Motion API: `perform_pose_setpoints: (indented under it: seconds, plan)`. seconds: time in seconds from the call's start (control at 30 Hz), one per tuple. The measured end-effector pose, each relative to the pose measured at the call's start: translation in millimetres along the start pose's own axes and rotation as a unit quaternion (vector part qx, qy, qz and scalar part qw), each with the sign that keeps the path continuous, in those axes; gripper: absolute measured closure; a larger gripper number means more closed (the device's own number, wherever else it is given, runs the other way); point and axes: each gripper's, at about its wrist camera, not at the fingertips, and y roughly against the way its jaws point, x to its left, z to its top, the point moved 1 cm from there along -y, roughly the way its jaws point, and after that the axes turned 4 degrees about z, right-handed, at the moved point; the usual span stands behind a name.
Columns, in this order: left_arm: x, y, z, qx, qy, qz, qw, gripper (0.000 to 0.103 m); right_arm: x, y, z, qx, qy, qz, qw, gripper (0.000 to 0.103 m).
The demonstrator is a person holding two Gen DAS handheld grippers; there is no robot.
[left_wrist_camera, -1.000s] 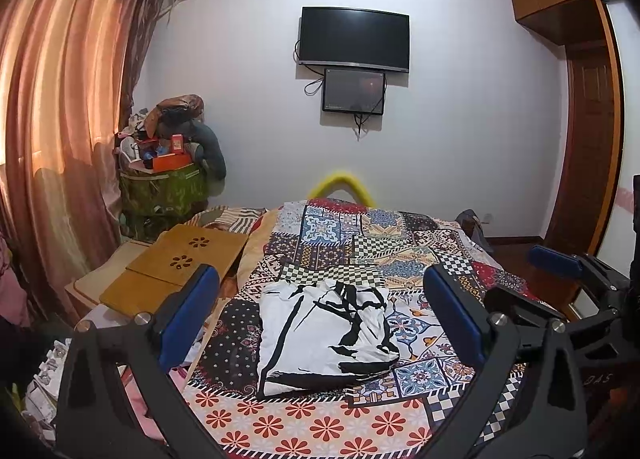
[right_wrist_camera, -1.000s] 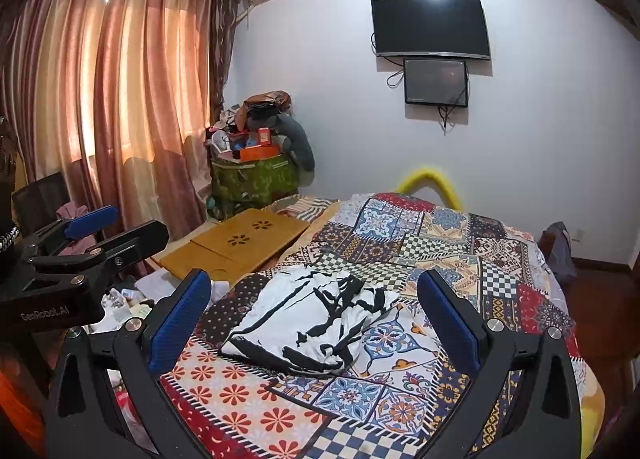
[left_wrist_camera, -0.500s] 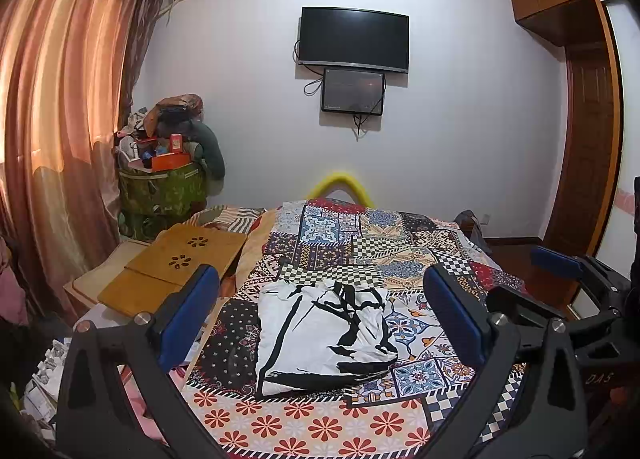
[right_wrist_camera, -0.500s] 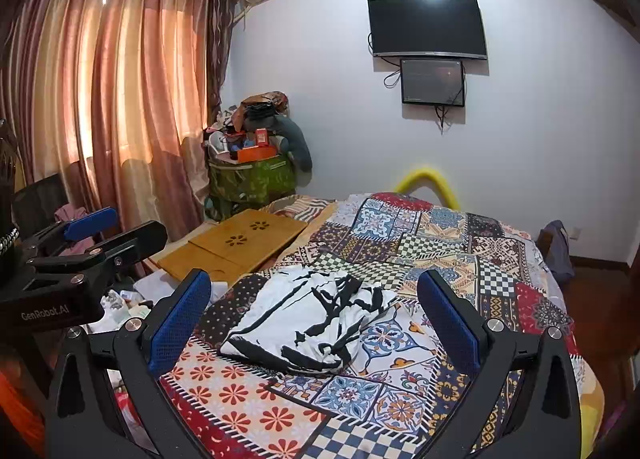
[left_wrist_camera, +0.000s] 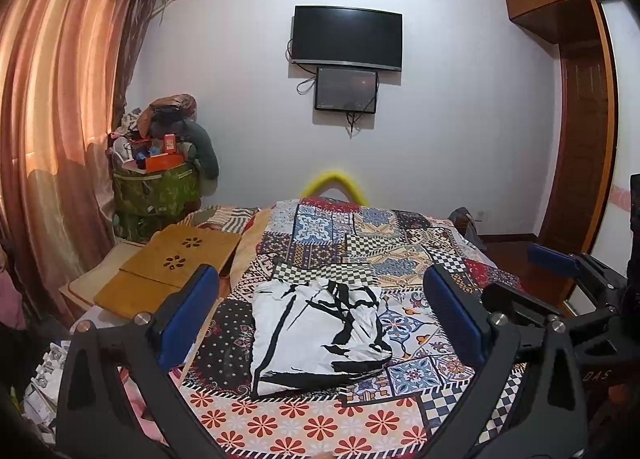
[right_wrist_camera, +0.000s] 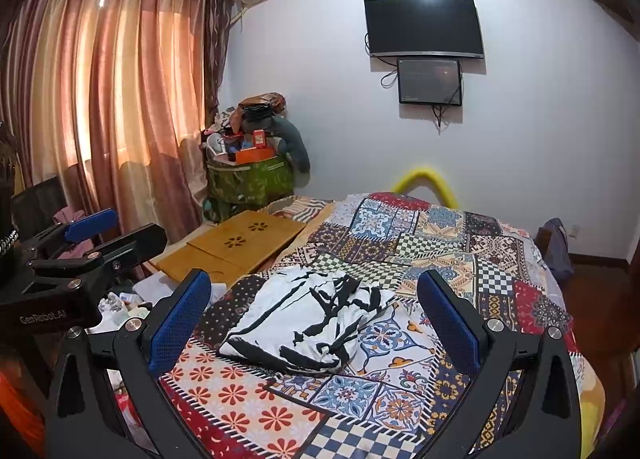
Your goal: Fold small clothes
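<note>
**Both grippers spread above the bed, garment lying untouched**

You hold your left gripper [left_wrist_camera: 320, 319] level and raised above the near end of the bed [left_wrist_camera: 400, 243], its blue pads wide apart with nothing between them. Your right gripper [right_wrist_camera: 316, 319] is posed the same way: fingers spread, empty, pointing across the bed toward the far wall. Each shows in the other's camera. From the left wrist view, the right gripper [left_wrist_camera: 560, 299] sits off the right edge of the bed; from the right wrist view, the left gripper [right_wrist_camera: 80, 259] sits off the left edge.

On the body of the left gripper you can read "GenRobot.AI" in the right wrist view. On the right gripper, only the letters "DAS" show in the left wrist view; the rest of that marking is cut off, so it may be part of a longer word.

The white garment with black brush-like strokes [left_wrist_camera: 316, 335] lies on the patchwork bedspread [right_wrist_camera: 440, 243], in the near half of the bed and closer to its left edge than its right. It lies loosely folded and rumpled, not flat. Its long axis runs roughly from the near edge of the bed toward the far end, and a dark band marks the end nearest you. Neither gripper touches it.

A wooden lap desk [right_wrist_camera: 240, 247] rests just beside the bed's left edge.
</note>
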Motion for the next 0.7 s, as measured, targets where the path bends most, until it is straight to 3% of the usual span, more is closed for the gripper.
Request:
perform_pose_setpoints:
  seconds: [0.7]
  plan:
    - [4.4, -5.3, -0.5, 0.013, -0.004, -0.013, 0.9998, 0.0, 4.5, -4.2, 0.5, 0.005, -0.01, -0.006, 1.0, 0.001]
